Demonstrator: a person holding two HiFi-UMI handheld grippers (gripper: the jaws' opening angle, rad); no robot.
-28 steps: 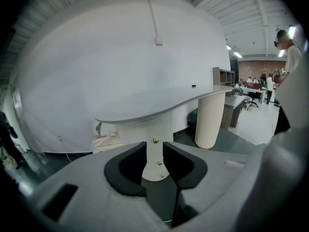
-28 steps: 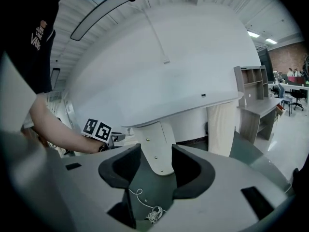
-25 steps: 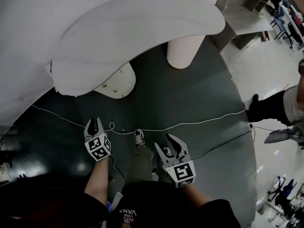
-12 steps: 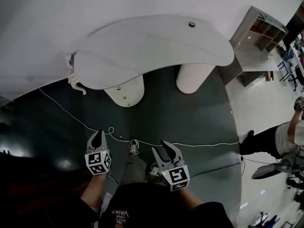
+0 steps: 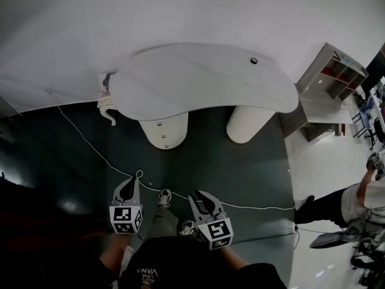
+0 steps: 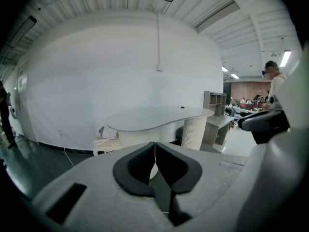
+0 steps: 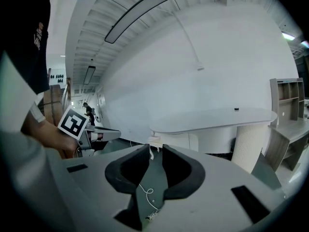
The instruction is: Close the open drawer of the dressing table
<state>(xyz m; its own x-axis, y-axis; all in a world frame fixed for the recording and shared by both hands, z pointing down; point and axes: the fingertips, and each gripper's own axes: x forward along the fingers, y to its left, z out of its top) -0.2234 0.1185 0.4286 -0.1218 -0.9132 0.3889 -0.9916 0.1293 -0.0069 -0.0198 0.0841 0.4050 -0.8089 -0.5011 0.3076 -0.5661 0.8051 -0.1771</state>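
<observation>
Nearest me, over the dark floor [image 5: 240, 173], I hold the left gripper [image 5: 129, 184] with its jaws pressed together on nothing. Just right of it is the right gripper [image 5: 198, 196], its jaws at a narrow gap and just now closing, with only floor and a white cable [image 7: 145, 190] showing between them. Farther off, well apart from both, the dressing table [image 5: 204, 80] stands against the white wall [image 5: 180, 17], its rounded drawer pedestal [image 5: 163, 131] under the left part and a ribbed column [image 5: 248, 124] under the right; I cannot tell from here whether a drawer stands open.
</observation>
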